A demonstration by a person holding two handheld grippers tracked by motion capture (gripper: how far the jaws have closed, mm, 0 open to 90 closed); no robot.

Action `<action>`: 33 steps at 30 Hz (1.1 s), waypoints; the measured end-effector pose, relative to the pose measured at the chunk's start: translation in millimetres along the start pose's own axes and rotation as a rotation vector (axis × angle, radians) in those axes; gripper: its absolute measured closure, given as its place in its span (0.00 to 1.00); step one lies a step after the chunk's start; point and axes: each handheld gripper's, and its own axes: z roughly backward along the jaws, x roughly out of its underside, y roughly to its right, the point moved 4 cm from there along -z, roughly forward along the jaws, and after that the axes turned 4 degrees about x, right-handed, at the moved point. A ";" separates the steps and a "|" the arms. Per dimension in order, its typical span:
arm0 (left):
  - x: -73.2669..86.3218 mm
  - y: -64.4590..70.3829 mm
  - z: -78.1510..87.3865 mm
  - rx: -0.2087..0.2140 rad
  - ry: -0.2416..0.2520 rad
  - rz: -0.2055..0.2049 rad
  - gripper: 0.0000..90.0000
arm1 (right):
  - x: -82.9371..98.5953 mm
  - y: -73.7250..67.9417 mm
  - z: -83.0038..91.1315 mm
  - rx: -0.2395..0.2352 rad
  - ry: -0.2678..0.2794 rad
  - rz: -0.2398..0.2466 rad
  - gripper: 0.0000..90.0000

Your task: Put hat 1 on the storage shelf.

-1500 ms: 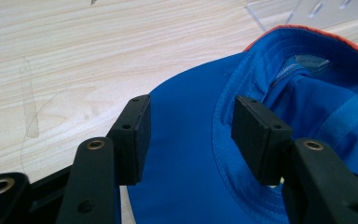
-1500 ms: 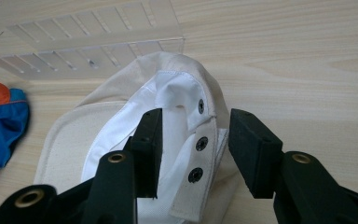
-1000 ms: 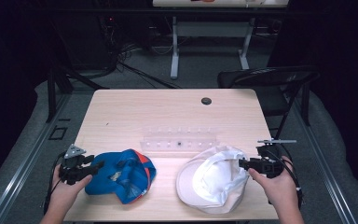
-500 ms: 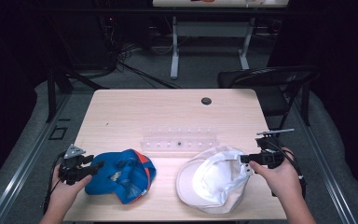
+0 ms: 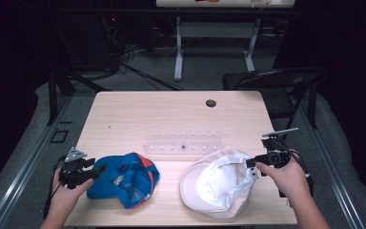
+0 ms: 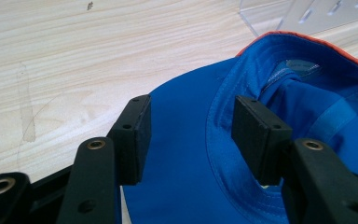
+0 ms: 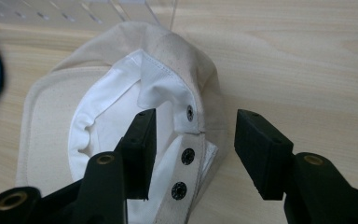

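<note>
A blue cap [image 5: 124, 179] with orange trim lies upside down at the table's front left. My left gripper [image 5: 96, 170] is at its left edge, open, with the blue brim [image 6: 191, 154] between its jaws [image 6: 191, 126]. A white cap [image 5: 217, 183] lies upside down at the front right. My right gripper [image 5: 251, 162] is at that cap's right side, open. Its jaws [image 7: 193, 140] stand on either side of the snap strap [image 7: 186, 158] at the back of the white cap [image 7: 46, 102].
A clear acrylic rack [image 5: 183, 145] with a row of holes lies flat just behind both caps. A small black disc [image 5: 211, 103] sits near the wooden table's [image 5: 138, 114] far edge. A dark chair [image 5: 271, 81] stands beyond the right corner.
My right gripper has shifted a little away from the table's front edge at the white cap's back. The left gripper and the blue cap have not moved.
</note>
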 end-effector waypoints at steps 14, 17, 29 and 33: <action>0.1 -1.9 0.9 -0.002 0.002 0.004 0.54 | 4.1 0.6 -18.8 -0.068 -0.136 -0.068 0.62; 0.2 -2.2 0.6 -0.002 0.004 0.005 0.54 | 4.5 1.0 -21.4 -0.084 -0.159 -0.084 0.64; 0.1 -2.4 0.8 -0.004 0.005 0.004 0.54 | 3.6 6.1 -19.9 -0.219 -0.196 -0.167 0.68; 0.0 -1.7 0.5 -0.003 0.002 0.002 0.54 | 3.0 5.7 -19.6 -0.234 -0.196 -0.193 0.79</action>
